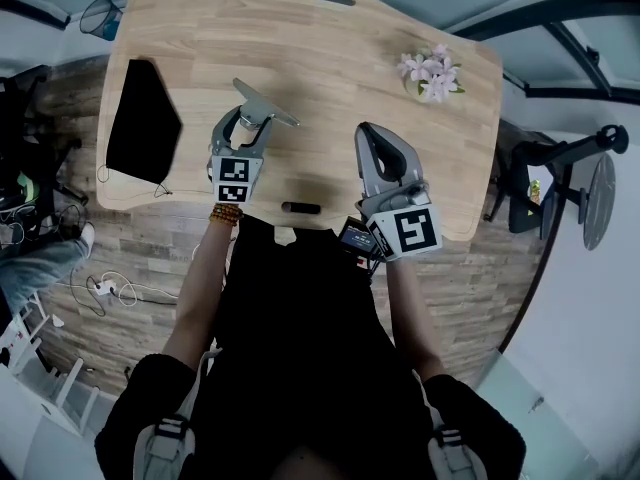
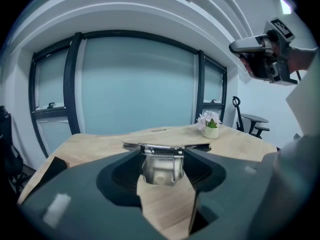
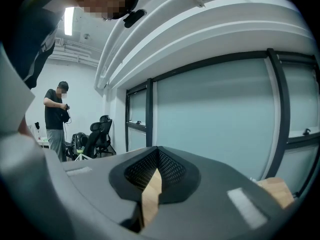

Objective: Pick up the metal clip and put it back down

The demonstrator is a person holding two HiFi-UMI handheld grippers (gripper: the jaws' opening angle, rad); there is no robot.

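A silver metal clip (image 1: 262, 103) with a spring hinge sits between the jaws of my left gripper (image 1: 250, 126), held above the wooden table (image 1: 320, 58). In the left gripper view the clip (image 2: 162, 161) fills the gap between the two dark jaws, its flat wings spread across their tips. My right gripper (image 1: 378, 148) hovers over the table's near right part with its jaws pressed together and nothing in them. In the right gripper view the fingertips (image 3: 165, 166) meet at a thin seam.
A black cloth (image 1: 142, 120) lies on the table's left end. A small pot of pink flowers (image 1: 430, 73) stands at the far right. A small dark object (image 1: 300, 208) rests at the near edge. An office chair (image 1: 560, 183) stands to the right; a person stands across the room.
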